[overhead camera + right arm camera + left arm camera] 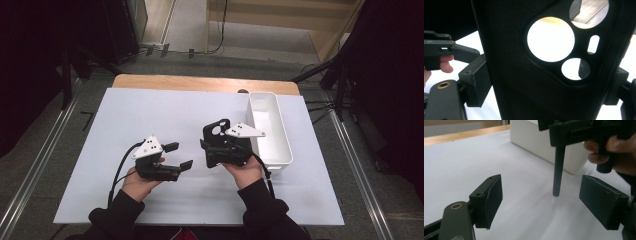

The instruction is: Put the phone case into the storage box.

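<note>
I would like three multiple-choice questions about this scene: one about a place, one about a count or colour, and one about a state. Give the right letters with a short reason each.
1. Where does the white bin stand?
A. at the right part of the white sheet
B. at the sheet's left edge
C. on the floor

2. How many round holes does the black phone case have?
A. one
B. three
C. six

3. What state is the left gripper in?
A. shut on the phone case
B. shut on the bin
C. open, with nothing between its fingers

Answers:
1. A: the high view shows the bin on the white sheet, to the right of the right gripper.
2. B: the right gripper view shows three round holes and one small slot.
3. C: the left gripper view shows its fingers apart over bare sheet.
</note>
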`<state>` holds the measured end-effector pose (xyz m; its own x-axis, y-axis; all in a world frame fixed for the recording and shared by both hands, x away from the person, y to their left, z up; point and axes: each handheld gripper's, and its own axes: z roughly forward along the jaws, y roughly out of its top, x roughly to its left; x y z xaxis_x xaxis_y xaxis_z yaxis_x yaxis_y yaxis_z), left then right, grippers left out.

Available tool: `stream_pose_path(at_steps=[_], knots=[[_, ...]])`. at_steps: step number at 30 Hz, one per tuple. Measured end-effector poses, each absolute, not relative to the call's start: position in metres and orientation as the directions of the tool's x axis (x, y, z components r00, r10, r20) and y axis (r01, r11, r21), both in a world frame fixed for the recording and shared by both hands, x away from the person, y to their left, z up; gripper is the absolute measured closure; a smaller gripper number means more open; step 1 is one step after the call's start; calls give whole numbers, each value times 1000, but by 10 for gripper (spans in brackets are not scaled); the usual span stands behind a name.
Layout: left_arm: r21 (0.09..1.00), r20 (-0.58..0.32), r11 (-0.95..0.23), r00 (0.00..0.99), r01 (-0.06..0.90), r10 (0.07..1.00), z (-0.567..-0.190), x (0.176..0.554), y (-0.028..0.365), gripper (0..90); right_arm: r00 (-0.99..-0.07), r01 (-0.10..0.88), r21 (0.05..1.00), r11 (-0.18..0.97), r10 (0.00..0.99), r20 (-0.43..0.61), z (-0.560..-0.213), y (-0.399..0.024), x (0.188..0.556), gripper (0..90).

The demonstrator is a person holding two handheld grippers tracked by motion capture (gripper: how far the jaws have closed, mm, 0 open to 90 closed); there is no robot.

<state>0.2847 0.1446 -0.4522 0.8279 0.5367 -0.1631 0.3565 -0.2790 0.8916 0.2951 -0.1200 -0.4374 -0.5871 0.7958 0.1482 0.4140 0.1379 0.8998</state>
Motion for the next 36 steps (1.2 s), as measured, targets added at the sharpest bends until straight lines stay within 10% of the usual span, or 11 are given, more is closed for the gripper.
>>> stream_pose_path(at_steps=[36], knots=[[926, -156, -193, 796, 323, 585, -460, 263, 210, 188, -601, 420, 896, 143, 783, 157, -413, -145, 303, 139]])
